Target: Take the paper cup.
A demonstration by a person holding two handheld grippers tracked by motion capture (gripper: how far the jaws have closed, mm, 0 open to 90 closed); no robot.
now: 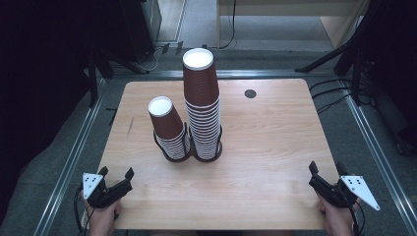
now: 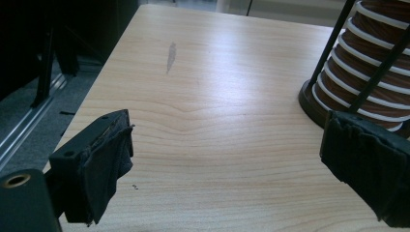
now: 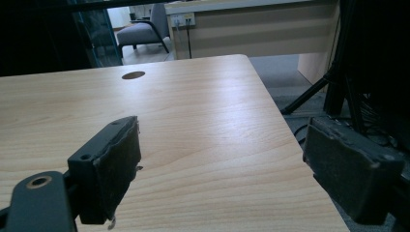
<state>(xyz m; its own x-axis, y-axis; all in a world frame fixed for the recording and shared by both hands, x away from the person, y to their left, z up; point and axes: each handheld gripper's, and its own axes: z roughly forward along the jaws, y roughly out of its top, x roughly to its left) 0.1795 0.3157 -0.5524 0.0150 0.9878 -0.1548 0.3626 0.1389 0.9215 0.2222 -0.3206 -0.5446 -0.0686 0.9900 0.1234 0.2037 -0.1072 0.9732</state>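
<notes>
Two stacks of upturned brown paper cups stand in black wire holders at the middle of the wooden table [image 1: 265, 142]: a tall stack [image 1: 201, 98] and, touching it on the left, a short stack [image 1: 168, 129]. My left gripper [image 1: 116, 173] rests open at the table's near left edge, well short of the cups. In the left gripper view its jaws [image 2: 227, 140] stand wide with bare table between them, and the lower part of a cup stack [image 2: 372, 63] rises at the right. My right gripper [image 1: 326, 168] sits open at the near right corner, its jaws [image 3: 220, 140] holding nothing.
A dark round cable hole [image 1: 250, 93] lies near the table's far edge, right of the tall stack; the right gripper view has the same hole [image 3: 133, 75]. A grey smudge [image 2: 170, 55] marks the wood at the left. Tripod legs [image 1: 339, 54] and cables stand on the floor around the table.
</notes>
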